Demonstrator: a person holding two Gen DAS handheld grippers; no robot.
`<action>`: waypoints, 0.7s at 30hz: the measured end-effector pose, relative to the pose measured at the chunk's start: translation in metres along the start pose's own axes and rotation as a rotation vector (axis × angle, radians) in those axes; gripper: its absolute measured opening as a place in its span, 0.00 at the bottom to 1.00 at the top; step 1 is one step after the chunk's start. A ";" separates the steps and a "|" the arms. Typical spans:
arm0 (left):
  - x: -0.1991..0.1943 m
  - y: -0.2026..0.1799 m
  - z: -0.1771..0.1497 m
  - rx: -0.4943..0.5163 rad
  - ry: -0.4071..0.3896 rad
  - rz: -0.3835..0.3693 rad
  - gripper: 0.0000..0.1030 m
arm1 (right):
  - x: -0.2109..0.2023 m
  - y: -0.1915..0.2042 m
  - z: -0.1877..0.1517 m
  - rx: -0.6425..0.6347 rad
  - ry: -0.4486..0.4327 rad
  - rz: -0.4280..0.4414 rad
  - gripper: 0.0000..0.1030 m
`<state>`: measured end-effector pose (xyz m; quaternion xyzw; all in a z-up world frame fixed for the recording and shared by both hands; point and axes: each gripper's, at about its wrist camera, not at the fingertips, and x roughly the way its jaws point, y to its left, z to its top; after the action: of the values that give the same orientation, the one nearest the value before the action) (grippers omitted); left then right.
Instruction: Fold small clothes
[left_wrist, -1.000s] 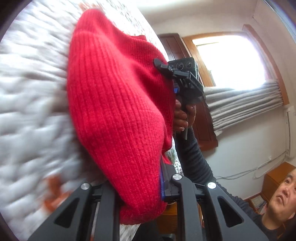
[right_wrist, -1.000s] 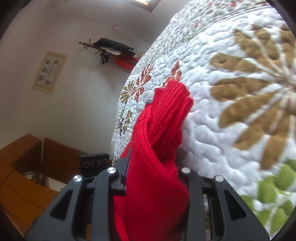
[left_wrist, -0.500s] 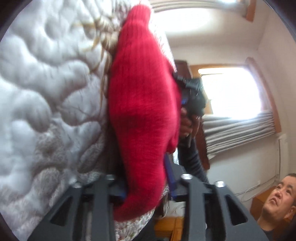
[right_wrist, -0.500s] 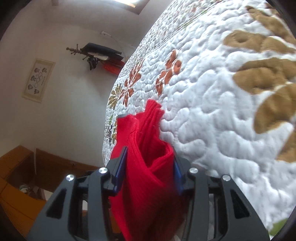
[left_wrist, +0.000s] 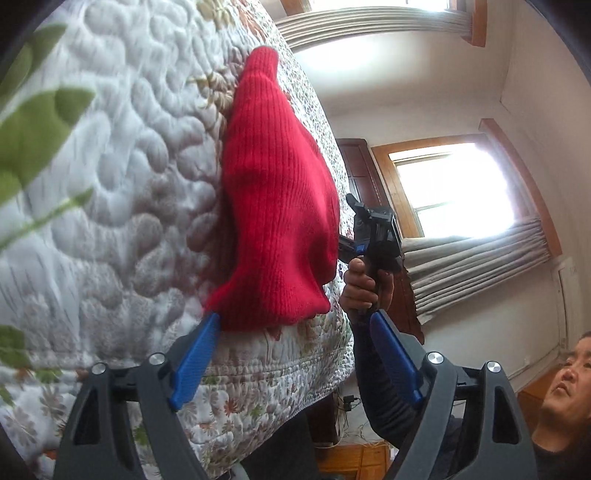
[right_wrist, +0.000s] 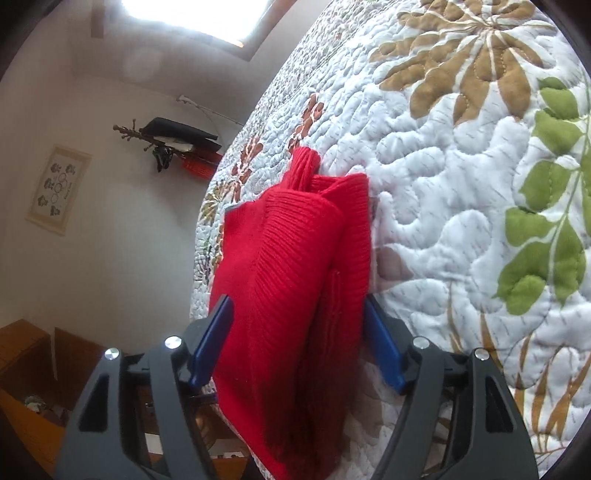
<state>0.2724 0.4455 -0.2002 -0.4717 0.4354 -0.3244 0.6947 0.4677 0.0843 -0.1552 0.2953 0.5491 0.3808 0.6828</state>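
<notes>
Fingers (left_wrist: 199, 349) of the left gripper (left_wrist: 295, 354) are spread apart, just short of the near end of the red knit garment (left_wrist: 273, 221). On the right gripper (right_wrist: 295, 343) the fingers are parted astride it, unclamped. Its long axis runs away along the quilted bed (right_wrist: 461, 166). No containers are seen.

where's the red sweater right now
The red sweater lies folded on the quilt near the bed's edge, between the open fingers of both grippers, in both wrist views.
</notes>
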 end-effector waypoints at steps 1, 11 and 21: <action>-0.002 0.001 -0.001 -0.008 -0.008 -0.004 0.81 | 0.004 0.001 0.002 0.000 0.016 -0.021 0.32; -0.040 0.011 -0.021 -0.028 -0.056 -0.008 0.82 | -0.043 -0.001 -0.066 0.076 -0.118 -0.062 0.68; -0.055 0.024 -0.048 -0.115 -0.117 -0.073 0.84 | 0.012 0.020 -0.138 0.071 -0.009 -0.124 0.75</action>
<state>0.2073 0.4833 -0.2143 -0.5443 0.3947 -0.2958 0.6786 0.3309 0.1032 -0.1753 0.2863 0.5765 0.3169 0.6966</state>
